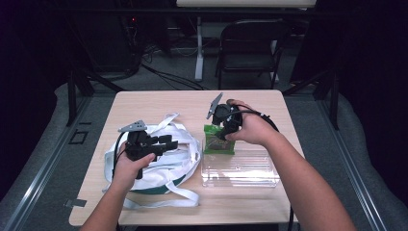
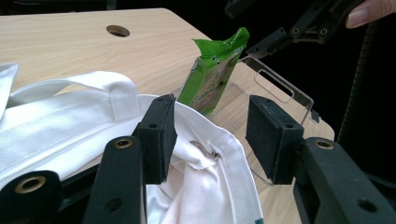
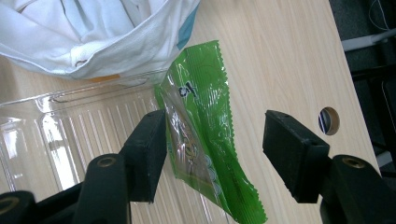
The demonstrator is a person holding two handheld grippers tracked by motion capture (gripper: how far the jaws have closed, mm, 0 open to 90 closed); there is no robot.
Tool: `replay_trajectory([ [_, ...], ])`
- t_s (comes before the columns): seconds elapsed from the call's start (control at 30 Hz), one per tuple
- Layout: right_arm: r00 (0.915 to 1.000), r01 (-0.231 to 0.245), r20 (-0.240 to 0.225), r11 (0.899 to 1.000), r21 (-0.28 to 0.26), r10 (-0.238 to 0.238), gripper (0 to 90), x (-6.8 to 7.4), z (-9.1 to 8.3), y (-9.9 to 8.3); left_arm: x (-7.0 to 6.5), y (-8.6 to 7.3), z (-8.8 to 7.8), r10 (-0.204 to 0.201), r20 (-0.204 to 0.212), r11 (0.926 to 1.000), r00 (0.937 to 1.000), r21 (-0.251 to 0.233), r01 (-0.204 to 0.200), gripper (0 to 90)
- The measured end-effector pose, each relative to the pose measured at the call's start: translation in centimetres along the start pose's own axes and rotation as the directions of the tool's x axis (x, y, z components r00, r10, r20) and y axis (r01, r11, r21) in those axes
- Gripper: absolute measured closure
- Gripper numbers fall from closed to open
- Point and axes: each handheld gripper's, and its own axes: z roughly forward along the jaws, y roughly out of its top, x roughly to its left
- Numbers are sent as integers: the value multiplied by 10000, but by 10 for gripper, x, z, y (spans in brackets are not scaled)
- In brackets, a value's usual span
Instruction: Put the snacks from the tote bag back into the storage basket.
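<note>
Crinkly film is what the green snack packet (image 1: 219, 139) looks to be made of, so I judge it light, thin and slippery, soft in the body and stiffer only along its serrated, crimped ends. It stands at the far left corner of the clear plastic tray (image 1: 243, 168), propped against the tray's wall, with the white cloth bag (image 1: 166, 161) just beside it on the wooden table (image 1: 159, 103). The right gripper (image 3: 212, 156) hovers above the packet with its jaws spread wide; the packet's upper part lies between the pads and close to one of them, but nothing is pinched. The best hold, I think, is across the flat crimped top edge, where the film is doubled and will not slide or crush the contents. The left gripper (image 2: 210, 137) is likewise open, its jaws straddling the bunched rim of the bag without closing on it. The bag is limp cotton with long straps and would fold and sag wherever it is lifted; a hemmed edge or strap gives the firmest purchase. By count: one packet, one tray, one bag, two grippers, and one folding chair (image 1: 250, 48) beyond the table.
</note>
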Motion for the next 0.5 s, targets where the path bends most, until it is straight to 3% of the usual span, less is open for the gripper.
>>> replay_trajectory([
  [0.5, 9984, -545, 116, 9977, -411, 551, 398, 5, -19, -6, -1, -1, 0, 11, -36, 10000, 10000, 37, -10, 521],
])
